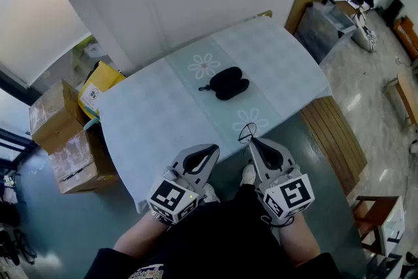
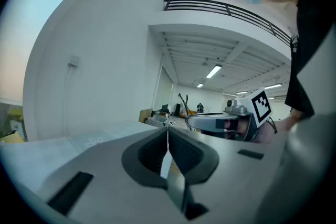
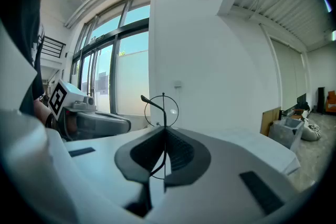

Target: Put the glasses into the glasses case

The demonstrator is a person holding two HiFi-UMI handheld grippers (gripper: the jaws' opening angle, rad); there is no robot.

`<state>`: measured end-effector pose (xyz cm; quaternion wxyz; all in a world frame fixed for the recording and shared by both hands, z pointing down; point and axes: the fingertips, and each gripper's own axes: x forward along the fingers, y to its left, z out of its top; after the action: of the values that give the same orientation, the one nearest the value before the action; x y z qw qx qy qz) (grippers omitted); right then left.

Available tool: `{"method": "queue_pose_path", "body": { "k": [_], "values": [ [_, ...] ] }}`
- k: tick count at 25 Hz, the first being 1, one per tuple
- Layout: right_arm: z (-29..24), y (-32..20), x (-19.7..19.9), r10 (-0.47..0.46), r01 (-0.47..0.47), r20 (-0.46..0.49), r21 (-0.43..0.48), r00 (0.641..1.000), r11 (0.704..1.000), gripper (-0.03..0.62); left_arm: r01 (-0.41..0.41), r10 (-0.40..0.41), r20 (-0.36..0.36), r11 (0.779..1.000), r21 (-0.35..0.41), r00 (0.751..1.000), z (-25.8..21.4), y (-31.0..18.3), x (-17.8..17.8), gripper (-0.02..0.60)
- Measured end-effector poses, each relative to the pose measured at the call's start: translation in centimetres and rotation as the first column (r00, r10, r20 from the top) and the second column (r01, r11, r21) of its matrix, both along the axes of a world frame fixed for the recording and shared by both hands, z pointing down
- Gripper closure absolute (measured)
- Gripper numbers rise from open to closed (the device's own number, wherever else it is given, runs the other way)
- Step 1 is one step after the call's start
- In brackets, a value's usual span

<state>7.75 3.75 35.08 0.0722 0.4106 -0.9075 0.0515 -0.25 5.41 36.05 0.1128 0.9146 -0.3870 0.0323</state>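
My right gripper [image 1: 252, 140] hangs just off the near edge of the counter [image 1: 157, 121]; its jaws are closed on the glasses [image 3: 167, 110], pinching the thin wire frame, with 1 round lens and 1 temple standing above the tips. My left gripper [image 1: 213, 149] hovers beside it, jaws pressed together with nothing between them. The case [image 1: 226, 83], black and soft-looking, lies at the middle of the counter, well apart from both grippers; it seems to lie open in 2 halves, though I cannot be sure from this height.

I judge the glasses light, springy and fragile; the wire would bend under a hard squeeze and the lens is slippery, so the frame is the safer hold. The case looks light and may slide on the cloth; my left gripper could steady it.

Nothing lies between me and the case. Boxes [image 1: 55, 115] and a yellow bag [image 1: 98, 85] stand on the floor to the left; a slatted bench [image 1: 333, 134] stands to the right.
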Motion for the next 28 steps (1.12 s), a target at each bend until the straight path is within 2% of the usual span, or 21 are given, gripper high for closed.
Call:
{"method": "queue_pose_path", "body": {
  "k": [28],
  "values": [
    [0.01,0.1,-0.27,-0.01,0.01,0.008,-0.002,1.0,1.0,0.569,-0.003,0.003,-0.004,1.0,0.002,1.0,0.1,0.04,-0.16,0.552]
  ]
}}
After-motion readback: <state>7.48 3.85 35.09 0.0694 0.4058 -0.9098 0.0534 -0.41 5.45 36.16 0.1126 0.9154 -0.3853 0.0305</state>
